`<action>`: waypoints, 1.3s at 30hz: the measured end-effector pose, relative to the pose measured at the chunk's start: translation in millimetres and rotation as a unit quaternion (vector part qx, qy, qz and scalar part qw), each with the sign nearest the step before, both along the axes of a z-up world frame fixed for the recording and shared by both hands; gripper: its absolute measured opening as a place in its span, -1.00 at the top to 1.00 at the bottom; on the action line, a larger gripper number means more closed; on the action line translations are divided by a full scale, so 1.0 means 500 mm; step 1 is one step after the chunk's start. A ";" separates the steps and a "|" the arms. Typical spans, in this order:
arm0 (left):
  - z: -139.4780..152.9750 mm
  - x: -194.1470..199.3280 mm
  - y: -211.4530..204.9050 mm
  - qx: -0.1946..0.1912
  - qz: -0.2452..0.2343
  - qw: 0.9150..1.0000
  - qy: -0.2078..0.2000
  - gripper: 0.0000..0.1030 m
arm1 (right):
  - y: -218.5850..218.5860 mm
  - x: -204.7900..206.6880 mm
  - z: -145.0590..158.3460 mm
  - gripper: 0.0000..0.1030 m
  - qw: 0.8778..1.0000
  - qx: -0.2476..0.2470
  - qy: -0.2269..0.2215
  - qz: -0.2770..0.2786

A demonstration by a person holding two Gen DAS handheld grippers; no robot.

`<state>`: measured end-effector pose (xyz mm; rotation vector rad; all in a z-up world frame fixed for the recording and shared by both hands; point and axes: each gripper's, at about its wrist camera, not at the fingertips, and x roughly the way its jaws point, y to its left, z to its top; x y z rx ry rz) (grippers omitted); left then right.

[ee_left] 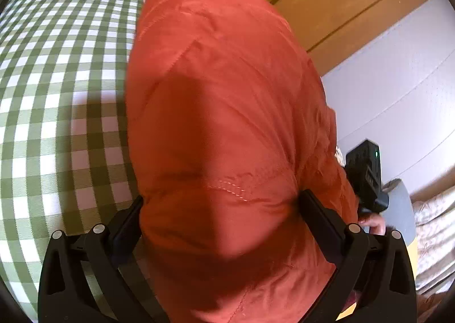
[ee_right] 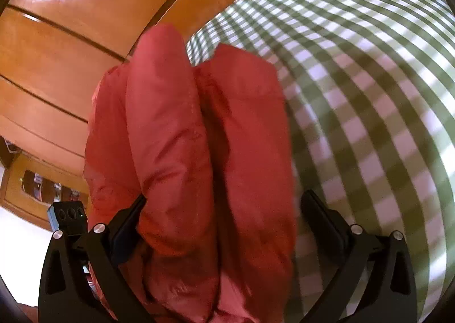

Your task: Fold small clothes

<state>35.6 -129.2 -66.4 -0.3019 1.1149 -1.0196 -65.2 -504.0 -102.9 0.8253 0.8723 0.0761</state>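
While both grippers carry the red garment (ee_left: 227, 124) above the green checked cloth (ee_left: 57, 95), we should think about how it lands. Through the left wrist camera, the left gripper (ee_left: 221, 203) has its two fingers spread wide with a thick bunch of the fabric filling the gap between them. They look pressed against the bunch on both sides, so we judge it to be gripped rather than merely draped. The right gripper (ee_right: 224, 203) also has a bundle of the same garment (ee_right: 193, 138) between wide-set fingers; its left finger touches the fabric, but whether the right finger does we cannot tell. The garment hangs in long rolled folds, well off the cloth (ee_right: 369, 95), with wooden panelling (ee_right: 57, 67) behind.

To do this step well, we would keep the two grips level and pull gently apart so the folds open out — a bunched piece will not lie flat. Lower the free end first, let it touch the cloth, then draw back so the rest lays down smoothly. Let go only once the fabric rests flat — a wide grip on a thick bunch may slip if we tug hard
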 end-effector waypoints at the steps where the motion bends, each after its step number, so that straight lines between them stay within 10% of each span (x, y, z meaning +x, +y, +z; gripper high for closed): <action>1: 0.004 -0.007 -0.008 0.004 -0.003 1.000 -0.007 -0.94 | 0.005 0.007 0.001 -0.97 1.000 -0.002 -0.001 0.003; 8: 0.059 -0.055 -0.032 0.009 -0.001 0.998 -0.065 -0.53 | 0.072 0.016 0.029 -0.63 0.998 -0.018 -0.058 0.018; 18: 0.124 -0.070 0.046 0.026 0.055 0.984 -0.170 -0.48 | 0.181 0.120 0.061 -0.59 0.989 -0.009 -0.142 0.049; 34: 0.107 0.099 0.288 0.086 0.214 0.958 -0.172 -0.49 | 0.425 0.523 0.057 -0.59 0.976 -0.056 -0.167 0.127; 39: 0.047 0.142 0.308 0.102 0.242 0.953 -0.150 -0.94 | 0.440 0.556 0.029 -0.81 0.980 -0.104 -0.152 0.071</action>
